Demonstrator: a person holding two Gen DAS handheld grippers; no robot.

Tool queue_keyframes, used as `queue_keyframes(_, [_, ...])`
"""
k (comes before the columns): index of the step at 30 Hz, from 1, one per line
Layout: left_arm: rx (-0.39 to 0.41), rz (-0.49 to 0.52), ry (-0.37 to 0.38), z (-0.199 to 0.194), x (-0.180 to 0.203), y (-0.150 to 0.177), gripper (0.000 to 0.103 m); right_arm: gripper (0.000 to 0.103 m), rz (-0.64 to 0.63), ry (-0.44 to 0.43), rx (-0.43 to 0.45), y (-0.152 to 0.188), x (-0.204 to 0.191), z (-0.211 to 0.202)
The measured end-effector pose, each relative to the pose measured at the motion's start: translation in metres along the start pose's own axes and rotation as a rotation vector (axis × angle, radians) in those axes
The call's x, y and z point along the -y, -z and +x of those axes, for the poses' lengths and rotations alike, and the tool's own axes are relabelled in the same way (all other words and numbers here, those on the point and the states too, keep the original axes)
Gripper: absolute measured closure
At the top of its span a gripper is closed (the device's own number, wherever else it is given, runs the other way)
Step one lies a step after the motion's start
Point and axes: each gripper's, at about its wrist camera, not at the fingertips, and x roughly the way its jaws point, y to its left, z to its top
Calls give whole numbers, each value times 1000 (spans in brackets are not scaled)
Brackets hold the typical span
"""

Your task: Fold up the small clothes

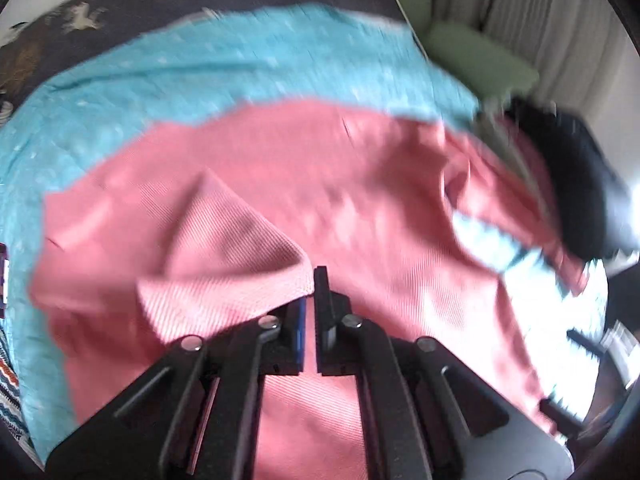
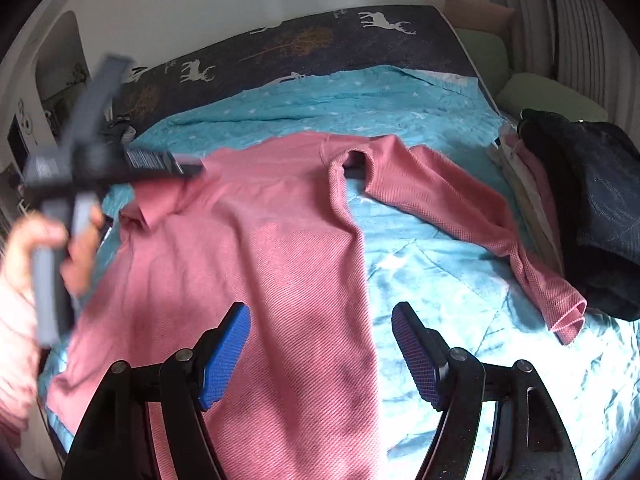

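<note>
A pink long-sleeved shirt [image 2: 256, 248] lies spread on a turquoise blanket [image 2: 440, 272] covering a bed. The left claw [image 1: 311, 280] is clenched on a fold of the shirt's fabric, lifting it into a peak. The right claw [image 2: 320, 344] hangs released, blue pads wide apart, above the shirt's lower edge. A dark garment pile [image 2: 592, 208] sits at the bed's right side, near one sleeve.

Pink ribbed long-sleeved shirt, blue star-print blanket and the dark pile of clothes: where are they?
Pink ribbed long-sleeved shirt [image 2: 256, 240]: right wrist view, middle of its body.
Blue star-print blanket [image 2: 420, 264]: right wrist view, bare patch under the sleeve.
Dark pile of clothes [image 2: 600, 208]: right wrist view, top dark garment.
</note>
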Motion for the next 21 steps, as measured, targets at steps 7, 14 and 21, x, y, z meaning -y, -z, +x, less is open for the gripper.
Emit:
queue_keyframes(7, [45, -60, 88, -52, -21, 33, 72, 29, 115, -266, -112, -57, 15, 38])
queue_keyframes(14, [104, -251, -187, -85, -118, 70, 62, 30, 156, -463, -270, -100, -35, 103])
queue_keyframes(21, [69, -374, -219, -70, -169, 90, 62, 30, -298, -216, -98, -77, -111, 77])
